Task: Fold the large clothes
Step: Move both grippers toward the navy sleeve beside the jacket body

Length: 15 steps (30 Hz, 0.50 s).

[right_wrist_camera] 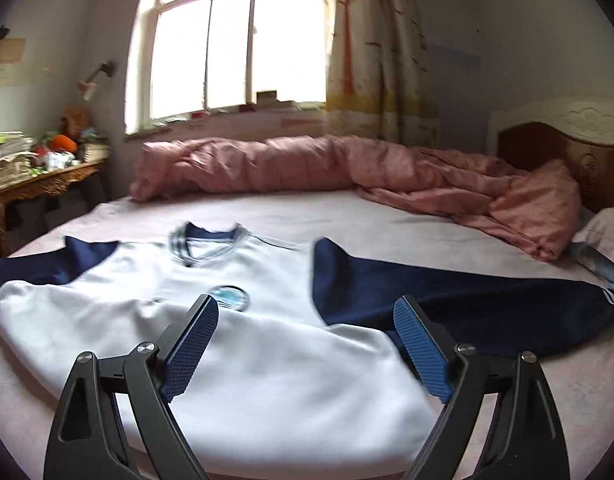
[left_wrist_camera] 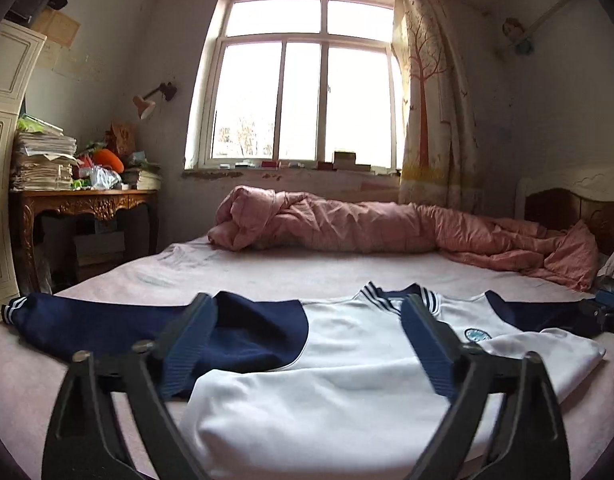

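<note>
The left tongs (left_wrist_camera: 309, 308) are wide apart, with nothing between them. The right tongs (right_wrist_camera: 306, 312) are wide apart too and hold nothing. Both hang just above the top (left_wrist_camera: 327, 368), at its near side.

The top lies flat on the bed (left_wrist_camera: 267, 276), near the front edge. Its body is white and its sleeves are dark blue. The white bottom part is folded up over the middle. One sleeve (left_wrist_camera: 107, 320) sticks out to the left, and the other sleeve (right_wrist_camera: 447, 292) sticks out to the right. The striped collar (left_wrist_camera: 391, 296) points to the far side. A small round badge (right_wrist_camera: 229, 296) sits on the chest.

A pink blanket (left_wrist_camera: 367, 228) lies bunched up along the far side of the bed, under the window (left_wrist_camera: 303, 80). A curtain (left_wrist_camera: 431, 92) hangs at the right of the window. A wood table (left_wrist_camera: 83, 204) with piles of paper stands at the far left.
</note>
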### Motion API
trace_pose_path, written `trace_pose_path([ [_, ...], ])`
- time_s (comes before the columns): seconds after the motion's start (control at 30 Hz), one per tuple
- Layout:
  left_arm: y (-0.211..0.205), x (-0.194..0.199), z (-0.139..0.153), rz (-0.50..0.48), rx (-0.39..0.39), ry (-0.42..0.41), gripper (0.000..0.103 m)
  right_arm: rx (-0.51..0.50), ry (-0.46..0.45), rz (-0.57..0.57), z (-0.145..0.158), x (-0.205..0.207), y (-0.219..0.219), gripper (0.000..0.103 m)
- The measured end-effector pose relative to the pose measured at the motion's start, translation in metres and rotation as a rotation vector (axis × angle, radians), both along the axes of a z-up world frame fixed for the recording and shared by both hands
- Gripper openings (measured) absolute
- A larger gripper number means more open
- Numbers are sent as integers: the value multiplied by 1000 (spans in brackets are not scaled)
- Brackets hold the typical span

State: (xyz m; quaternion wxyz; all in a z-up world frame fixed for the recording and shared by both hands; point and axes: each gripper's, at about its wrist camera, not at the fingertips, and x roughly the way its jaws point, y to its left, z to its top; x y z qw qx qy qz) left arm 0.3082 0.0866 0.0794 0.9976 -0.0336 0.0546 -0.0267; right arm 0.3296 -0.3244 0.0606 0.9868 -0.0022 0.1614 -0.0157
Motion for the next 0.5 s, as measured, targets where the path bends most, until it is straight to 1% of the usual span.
trace_pose_path([
  [0.03,-4,-4,-1,-3,-5,-12,103,-2,-14,2,0,-1,7,96],
  [0.07,-6,-5,-2,-10,-8,-4,103,-4,-30,-2,0,-5,15,101],
  [0.1,-9,-5,-4,-21,-13,18,103,0,-58,-5,-2,-10,21,103],
  [0.17,-14,-5,-10,-10,-11,40,103,-8,-98,7,-1,-20,32,103],
  [0.2,-18,-6,-13,-1,0,38,103,-32,-115,-4,0,-24,38,103],
  [0.27,-28,-6,-19,19,44,49,103,-80,-137,-28,0,-29,49,103],
  [0.33,-34,-1,-22,5,67,74,103,-112,-141,-45,-3,-34,57,103],
  [0.4,-38,1,-27,6,73,95,103,-105,-128,-34,-5,-32,56,103],
  [0.5,-39,-1,-28,20,80,88,103,-77,-55,-22,-13,-20,50,103],
])
